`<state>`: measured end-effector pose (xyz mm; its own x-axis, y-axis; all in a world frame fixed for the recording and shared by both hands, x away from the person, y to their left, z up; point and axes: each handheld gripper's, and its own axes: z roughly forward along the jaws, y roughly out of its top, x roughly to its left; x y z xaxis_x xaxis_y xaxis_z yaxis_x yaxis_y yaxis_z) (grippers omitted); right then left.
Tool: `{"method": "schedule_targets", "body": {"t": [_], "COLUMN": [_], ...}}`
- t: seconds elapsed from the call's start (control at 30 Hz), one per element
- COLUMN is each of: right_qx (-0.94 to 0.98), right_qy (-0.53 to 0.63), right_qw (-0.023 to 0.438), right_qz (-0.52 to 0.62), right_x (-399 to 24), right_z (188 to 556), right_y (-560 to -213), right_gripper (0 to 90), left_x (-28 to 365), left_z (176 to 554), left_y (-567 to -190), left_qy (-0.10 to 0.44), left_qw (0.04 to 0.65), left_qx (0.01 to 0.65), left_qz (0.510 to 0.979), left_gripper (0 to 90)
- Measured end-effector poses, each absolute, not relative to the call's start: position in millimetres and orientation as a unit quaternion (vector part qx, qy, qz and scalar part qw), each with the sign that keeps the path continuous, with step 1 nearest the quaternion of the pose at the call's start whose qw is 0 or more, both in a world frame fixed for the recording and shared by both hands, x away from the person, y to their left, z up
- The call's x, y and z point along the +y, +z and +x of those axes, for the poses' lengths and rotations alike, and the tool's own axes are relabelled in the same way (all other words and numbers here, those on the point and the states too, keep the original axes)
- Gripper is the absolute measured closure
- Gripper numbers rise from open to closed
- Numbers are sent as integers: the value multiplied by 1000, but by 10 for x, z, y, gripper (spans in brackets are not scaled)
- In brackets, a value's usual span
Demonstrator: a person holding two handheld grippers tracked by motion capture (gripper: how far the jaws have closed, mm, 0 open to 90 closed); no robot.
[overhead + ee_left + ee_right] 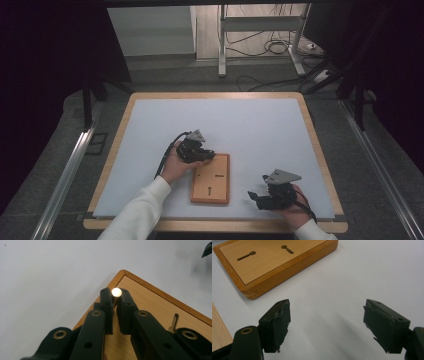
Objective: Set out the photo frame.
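Note:
A flat wooden board (211,179) with keyhole-shaped slots (246,255) lies on the white table near the front. At the board's far left corner, my left gripper (207,156) is shut on a small pin with a round pale head (116,292). The head sticks out between the fingertips of the left gripper (116,296), just above the board's corner (150,302). My right gripper (256,196) rests to the right of the board, near the front edge. The right gripper (327,315) stands open over bare white surface, with the board (269,257) ahead and to its left.
The white mat (250,125) covers a wood-rimmed table (310,125). Beyond the far edge are metal stand legs (222,45) and loose cables (270,47) on the floor. Another slot (174,321) in the board lies right of the left jaws.

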<state>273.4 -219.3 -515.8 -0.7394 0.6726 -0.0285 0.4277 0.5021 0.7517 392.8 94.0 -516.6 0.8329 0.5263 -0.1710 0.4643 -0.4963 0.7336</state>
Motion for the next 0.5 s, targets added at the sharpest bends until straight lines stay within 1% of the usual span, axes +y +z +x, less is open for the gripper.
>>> {"method": "schedule_targets", "body": {"t": [0.23, 0.5], "right_qx": [853, 865], "right_qy": [391, 385], "right_qw": [165, 184], "right_qz": [304, 263], "right_x": [-2130, -1899], "right_z": [2675, 2552], "right_y": [-5104, -5026], "right_gripper": [219, 176], "left_x": [982, 983], "left_z": [3990, 4015], "left_y": [-5178, -5163], "left_qy": [4, -4], "left_qw": [418, 411], "left_qx": [291, 288], "left_qz": [861, 865], "left_gripper": [826, 827]}}
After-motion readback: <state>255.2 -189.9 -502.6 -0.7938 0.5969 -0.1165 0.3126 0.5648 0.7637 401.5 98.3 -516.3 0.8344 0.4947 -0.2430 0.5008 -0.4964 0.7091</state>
